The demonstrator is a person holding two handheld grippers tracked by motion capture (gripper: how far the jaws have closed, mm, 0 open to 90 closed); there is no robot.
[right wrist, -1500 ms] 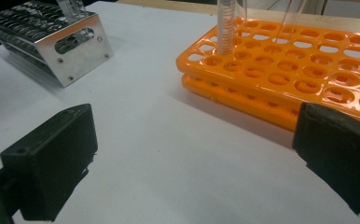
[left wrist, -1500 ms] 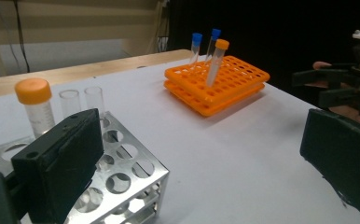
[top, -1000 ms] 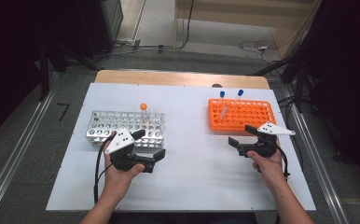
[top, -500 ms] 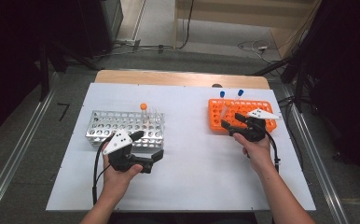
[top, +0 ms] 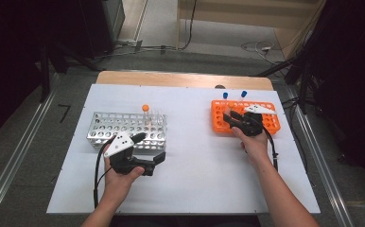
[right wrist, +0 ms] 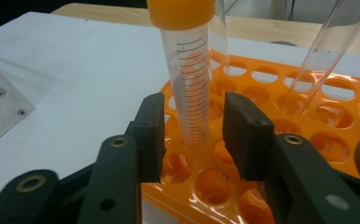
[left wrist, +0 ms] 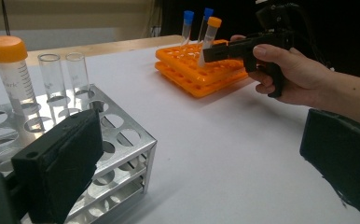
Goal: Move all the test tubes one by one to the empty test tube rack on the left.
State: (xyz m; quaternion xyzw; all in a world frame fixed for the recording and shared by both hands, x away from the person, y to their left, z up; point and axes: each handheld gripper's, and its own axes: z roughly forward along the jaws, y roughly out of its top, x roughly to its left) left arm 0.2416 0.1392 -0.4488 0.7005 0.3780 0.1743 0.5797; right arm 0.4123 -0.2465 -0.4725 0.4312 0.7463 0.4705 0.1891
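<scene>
Jaws of the right gripper (right wrist: 192,140) have just been closing around the orange-capped tube (right wrist: 192,84), not yet touching; an off-centre squeeze could tip it toward twelve o'clock. Left gripper (left wrist: 192,158) wide open, empty.

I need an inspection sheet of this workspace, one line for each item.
Surface: white table top, bare in front.
Job's things: orange-capped tube standing in orange rack; two blue-capped tubes behind it.
Clutter: metal rack holding another orange-capped tube and two open glass tubes.
Grippers: right gripper jaws have just been closing around the tube, gaps remain; left gripper open, holding nothing.
Cables: black cable from left gripper; loose cables on floor.
Surroundings: dark stands, grey floor.
</scene>
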